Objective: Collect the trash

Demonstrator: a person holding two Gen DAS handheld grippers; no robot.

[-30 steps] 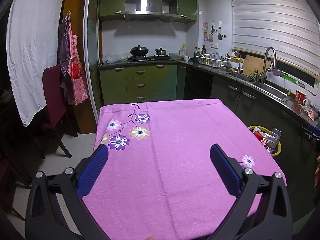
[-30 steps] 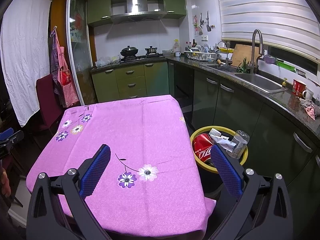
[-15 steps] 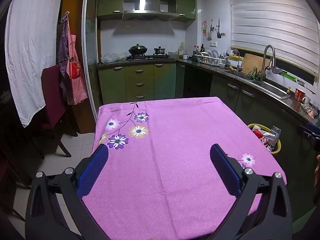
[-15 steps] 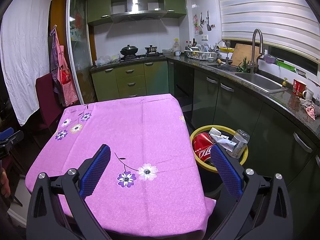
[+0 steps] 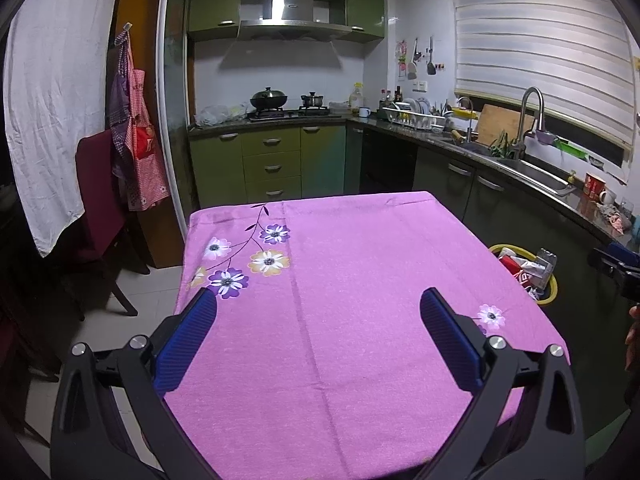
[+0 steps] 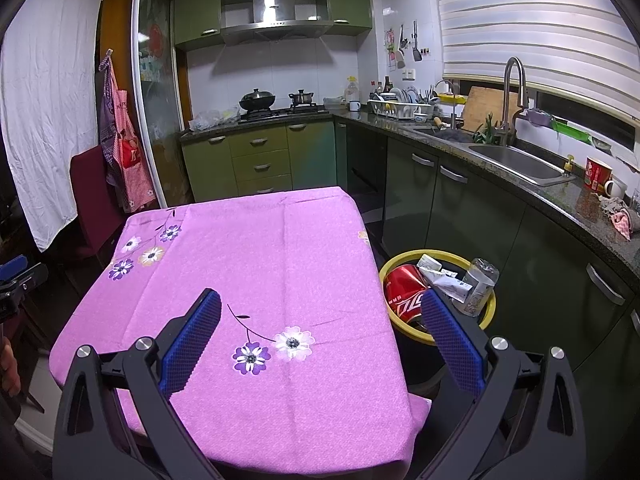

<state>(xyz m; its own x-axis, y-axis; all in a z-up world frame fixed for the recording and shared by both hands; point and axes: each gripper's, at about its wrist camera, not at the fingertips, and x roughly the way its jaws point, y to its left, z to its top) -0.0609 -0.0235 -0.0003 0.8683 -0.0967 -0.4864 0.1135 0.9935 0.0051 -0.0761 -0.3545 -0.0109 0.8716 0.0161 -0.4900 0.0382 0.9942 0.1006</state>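
Both tongs have drifted slightly back from the pink floral tabletop (image 5: pixel 360 280), and each pair, left tongs (image 5: pixel 318 312) and right tongs (image 6: pixel 320 312), hangs spread wide and empty. Beside the tabletop's right edge, the yellow-rimmed bin (image 6: pixel 408 326) holds a red cola can (image 6: pixel 404 294), crumpled wrappers (image 6: pixel 442 278) and a clear plastic bottle (image 6: pixel 480 286).

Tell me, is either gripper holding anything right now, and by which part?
Nothing is held. The left gripper and right gripper are both open and empty above the pink tablecloth.
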